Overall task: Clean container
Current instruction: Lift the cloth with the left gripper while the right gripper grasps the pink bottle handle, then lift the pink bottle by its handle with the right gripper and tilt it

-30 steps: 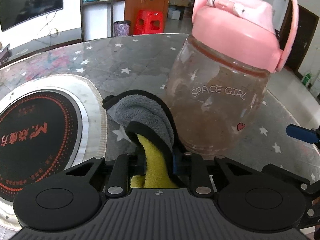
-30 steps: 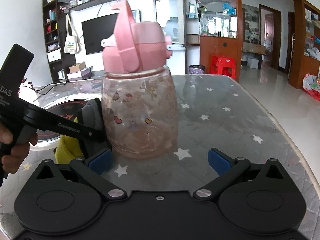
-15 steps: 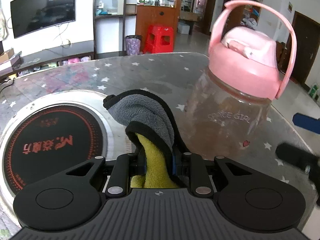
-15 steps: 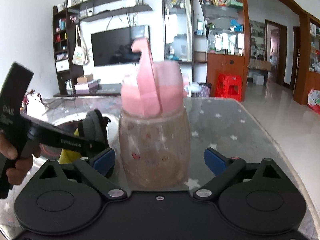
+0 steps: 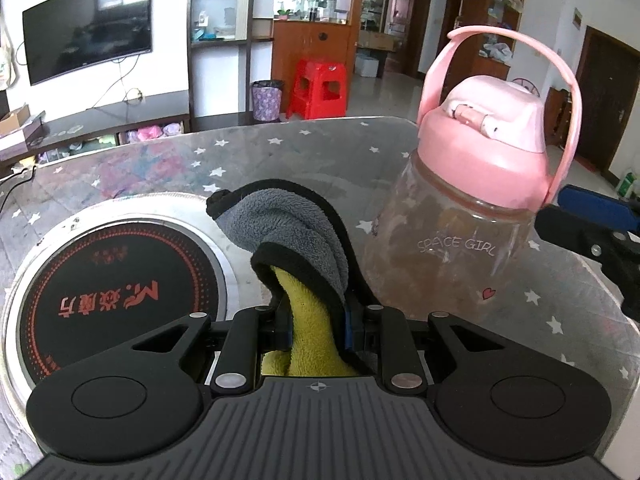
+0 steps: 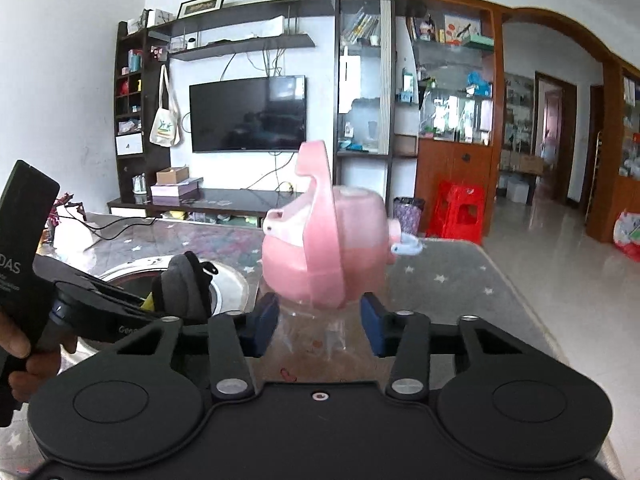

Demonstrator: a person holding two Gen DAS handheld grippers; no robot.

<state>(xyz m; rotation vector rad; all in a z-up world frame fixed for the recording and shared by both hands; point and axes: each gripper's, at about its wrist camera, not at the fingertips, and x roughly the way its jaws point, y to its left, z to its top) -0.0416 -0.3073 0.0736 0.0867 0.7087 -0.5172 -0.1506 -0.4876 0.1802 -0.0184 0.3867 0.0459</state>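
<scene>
While upright, bottle (image 5: 460, 216) handle (image 5: 516, 64) points up.

The bottle (image 5: 444, 248) is seen to be of clear, smooth plastic, glossy and stained brownish within; its pink lid (image 5: 486, 160) and loop handle (image 5: 560, 80) are of smooth, faintly shiny plastic. The cloth (image 5: 288, 236) is made of fleecy fabric, grey and matt, bound with a black hem, with a yellow plush side. The left gripper (image 5: 316, 330) is formed of matt black plastic with bright metal pins. The table (image 5: 312, 152) is covered by a glossy, reflective sheet. The induction cooker (image 5: 116, 280) is finished in glossy black glass ringed with brushed metal.
</scene>
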